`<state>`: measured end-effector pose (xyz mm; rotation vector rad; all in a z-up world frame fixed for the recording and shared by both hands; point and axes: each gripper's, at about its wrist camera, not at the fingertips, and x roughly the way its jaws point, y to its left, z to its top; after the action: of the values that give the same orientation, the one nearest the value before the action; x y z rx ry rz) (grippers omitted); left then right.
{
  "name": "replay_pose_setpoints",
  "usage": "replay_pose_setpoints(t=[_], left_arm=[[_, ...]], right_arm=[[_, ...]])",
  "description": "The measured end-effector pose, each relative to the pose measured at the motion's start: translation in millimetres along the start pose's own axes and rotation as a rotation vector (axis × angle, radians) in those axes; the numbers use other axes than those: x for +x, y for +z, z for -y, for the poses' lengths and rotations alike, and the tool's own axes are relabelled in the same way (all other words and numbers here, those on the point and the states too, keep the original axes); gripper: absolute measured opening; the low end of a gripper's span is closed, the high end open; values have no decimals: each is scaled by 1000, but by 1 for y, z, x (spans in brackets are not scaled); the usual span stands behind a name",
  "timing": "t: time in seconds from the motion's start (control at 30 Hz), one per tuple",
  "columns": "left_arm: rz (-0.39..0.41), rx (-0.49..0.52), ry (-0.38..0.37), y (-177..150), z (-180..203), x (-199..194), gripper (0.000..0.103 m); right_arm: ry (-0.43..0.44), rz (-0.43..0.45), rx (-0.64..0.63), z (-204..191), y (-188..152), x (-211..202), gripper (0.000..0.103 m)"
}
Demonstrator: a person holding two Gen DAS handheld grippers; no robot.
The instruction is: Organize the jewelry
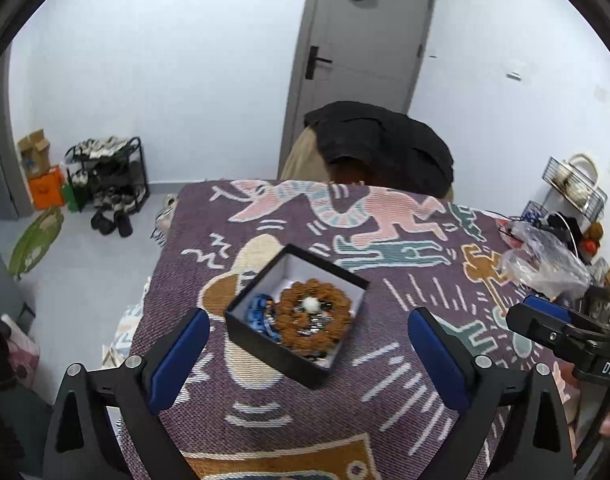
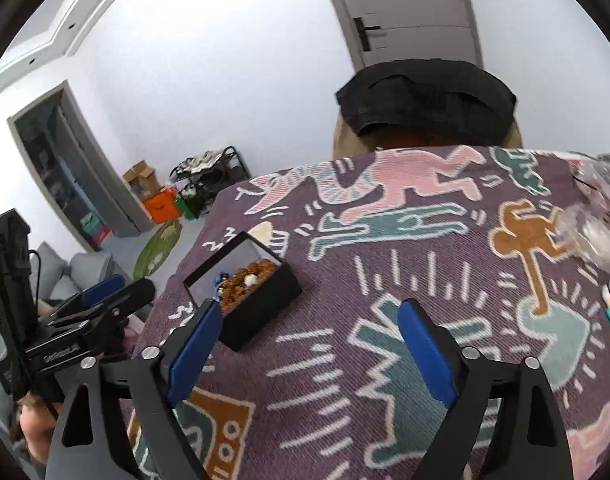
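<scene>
Plainly, both grippers stood wide apart and empty above the patterned purple tablecloth (image 1: 385, 380). The left gripper (image 1: 309, 332) hung just short of a black jewelry box (image 1: 273, 354), its blue pads (image 1: 181, 356) spread to either side with nothing pressed between them; the near corner of the box fell in the gap, untouched. The box sat open on the cloth, turned corner-on, with a pale lining. Inside it lay a brown beaded bracelet (image 1: 313, 314) coiled into a ring, a small white bead (image 1: 311, 304) resting near its middle, and a blue beaded piece (image 1: 261, 314) tucked against its left side. Some dark, shiny bits showed under the brown ring, too small to name.

The right gripper (image 2: 309, 344) hovered over bare cloth to the right of the box, jaws equally wide, holding nothing. From that side the box appeared just past its left pad (image 2: 193, 354), though whether they touched I could not tell.

Beyond the table's far edge a chair (image 1: 301, 156) carried a black garment (image 1: 385, 140) draped over its back, in front of a grey door (image 1: 365, 36). A crumpled clear plastic bag (image 1: 545, 256) lay at the table's right end, and a shoe rack (image 1: 109, 176) stood by the wall on the left.
</scene>
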<state>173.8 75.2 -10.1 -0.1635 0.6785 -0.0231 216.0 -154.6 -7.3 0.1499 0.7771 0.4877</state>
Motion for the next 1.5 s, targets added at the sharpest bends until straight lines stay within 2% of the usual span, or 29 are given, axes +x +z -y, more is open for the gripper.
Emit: replay_pose_setpoints(t=[0.07,0.1,0.43,0.97,1.3,1.5], left_arm=[[8,13,-7,-2,9,-4,102],[12,18,-12,-3,13,-7,102],[58,77,-10,-17,50,-32,103],[100,145,-9,-40,88,-93,103],[152,214,26,-72,99,-131,103],[156,217,15,-80,98,-133,103]], right_arm=[[-11,9,22,10,-4,-5,102],[-18,12,29,14,-6,-8,103],[-43,36,57,39,-27,-41,103],[-83,57,-50,27,-57,-114,103],[-96,55,-106,17,-79,-128,103],[-74,73,-91,14,-81,-130,103]])
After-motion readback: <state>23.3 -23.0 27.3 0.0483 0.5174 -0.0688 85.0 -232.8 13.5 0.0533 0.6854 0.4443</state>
